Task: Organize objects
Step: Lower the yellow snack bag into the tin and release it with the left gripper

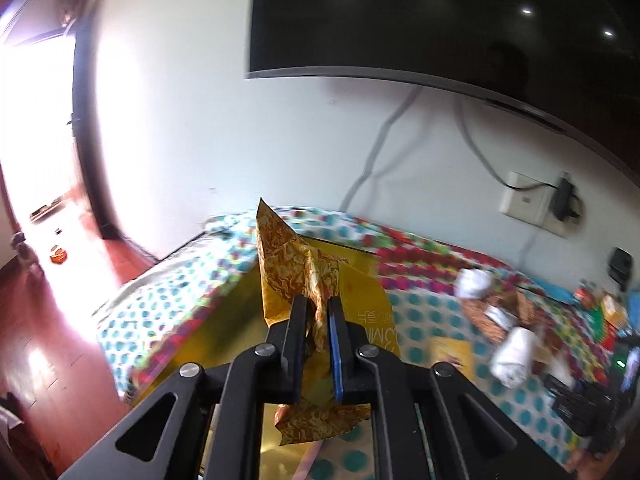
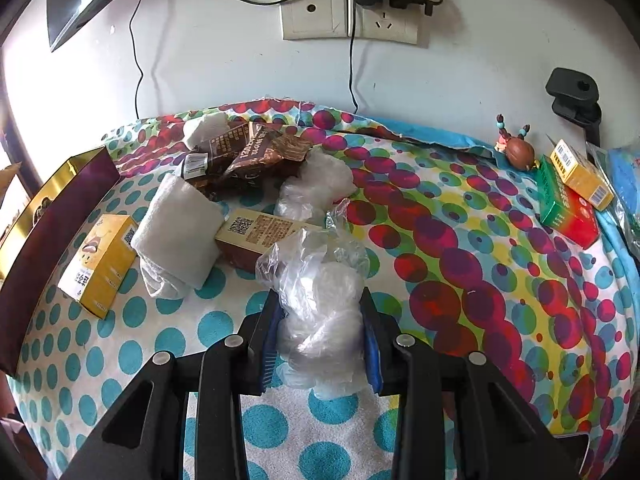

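In the left wrist view, the left tongs (image 1: 316,312) are clamped on a crumpled golden-brown patterned wrapper (image 1: 288,264), which sticks up past the tips and also hangs out below the jaws at the near side. It is held in the air over an open box with a shiny gold inside (image 1: 240,320), which stands on the left part of the desk under a bright dotted cloth (image 1: 168,304). The wrapper looks thin, very light and crinkly, with no stiffness of its own, so a pinch across its bunched middle, as here, seems the sure hold; a loose corner would likely fold or slide out. In the right wrist view, the right tongs (image 2: 320,320) are closed on a wad of clear plastic bag (image 2: 320,312), low over the near middle of the desk, the jaws kept somewhat apart by the bulk of the wad. This film looks weightless, soft and slippery, and it squashes under pressure, so the thick, scrunched body is judged the better place to hold than the loose flap at the far end. Just beyond lie a brown carton (image 2: 256,236), a folded white towel (image 2: 180,236) and a small yellow box (image 2: 100,260) further to the left, with a second plastic wad (image 2: 320,184) and dark snack packets (image 2: 248,156) farther off.
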### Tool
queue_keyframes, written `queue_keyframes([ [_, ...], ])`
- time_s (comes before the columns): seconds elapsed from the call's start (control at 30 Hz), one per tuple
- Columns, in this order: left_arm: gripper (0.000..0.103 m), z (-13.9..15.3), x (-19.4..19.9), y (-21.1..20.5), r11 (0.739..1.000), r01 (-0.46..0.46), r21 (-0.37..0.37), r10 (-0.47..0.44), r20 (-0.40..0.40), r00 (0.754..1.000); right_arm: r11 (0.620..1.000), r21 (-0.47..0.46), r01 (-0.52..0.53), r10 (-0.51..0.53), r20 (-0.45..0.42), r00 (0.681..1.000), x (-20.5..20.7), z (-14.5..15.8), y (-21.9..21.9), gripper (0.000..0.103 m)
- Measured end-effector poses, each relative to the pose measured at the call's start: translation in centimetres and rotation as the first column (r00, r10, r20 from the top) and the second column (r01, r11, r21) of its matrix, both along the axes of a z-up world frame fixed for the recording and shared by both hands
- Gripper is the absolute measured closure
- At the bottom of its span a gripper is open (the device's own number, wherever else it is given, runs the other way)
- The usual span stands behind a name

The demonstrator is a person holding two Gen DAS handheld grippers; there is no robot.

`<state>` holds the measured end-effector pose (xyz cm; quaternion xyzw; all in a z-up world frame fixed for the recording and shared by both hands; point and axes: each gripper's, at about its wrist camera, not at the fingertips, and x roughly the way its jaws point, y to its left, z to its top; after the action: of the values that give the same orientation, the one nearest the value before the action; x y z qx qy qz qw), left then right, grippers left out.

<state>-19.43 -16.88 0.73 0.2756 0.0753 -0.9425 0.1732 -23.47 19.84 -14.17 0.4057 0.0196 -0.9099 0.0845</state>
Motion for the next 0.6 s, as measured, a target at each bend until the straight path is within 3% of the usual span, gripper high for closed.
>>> queue_keyframes([
  [0.23, 0.093, -1.1, -1.6, -3.4, 0.996, -0.074, -0.055, 0.076, 0.030, 0.997, 1.000, -0.006, 0.019, -0.019, -0.021, 1.000, 0.3, 0.3, 0.3, 0.070],
  [0.6, 0.093, -3.6, -3.3, -4.9, 0.992, -0.112, -0.054, 0.118, 0.114, 0.986, 1.000, -0.003, 0.025, -0.025, 0.000, 1.000, -0.1, 0.1, 0.3, 0.070],
])
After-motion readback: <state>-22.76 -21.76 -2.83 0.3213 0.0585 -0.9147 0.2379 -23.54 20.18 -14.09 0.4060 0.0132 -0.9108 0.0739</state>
